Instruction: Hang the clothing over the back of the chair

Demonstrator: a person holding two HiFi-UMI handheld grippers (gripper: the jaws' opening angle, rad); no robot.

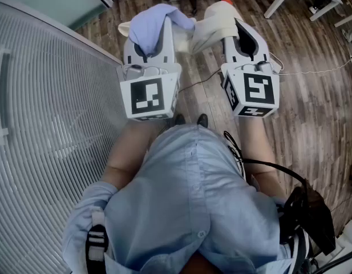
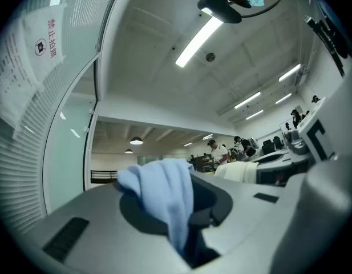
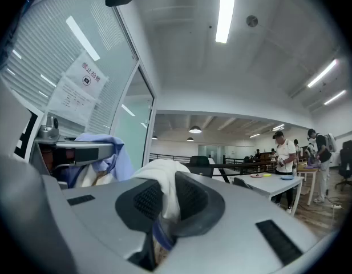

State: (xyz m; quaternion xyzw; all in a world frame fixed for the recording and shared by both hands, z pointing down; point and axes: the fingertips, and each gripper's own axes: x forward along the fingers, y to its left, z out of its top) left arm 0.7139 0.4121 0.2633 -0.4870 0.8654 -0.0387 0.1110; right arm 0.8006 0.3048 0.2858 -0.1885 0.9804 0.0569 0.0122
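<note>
Left gripper (image 2: 190,210) is clamping its jaws on light-blue clothing fabric (image 2: 158,187). Right gripper (image 3: 167,201) jaws are pinching white fabric (image 3: 161,176).

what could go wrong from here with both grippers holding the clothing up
1. The left gripper and right gripper each seem to pinch only a small fold of the clothing, so it may slip out when swung.
2. The ribbed wall panel stands close on the left; that gripper could knock it.
3. A white cable crosses the floor to the right, a possible trip.
</note>
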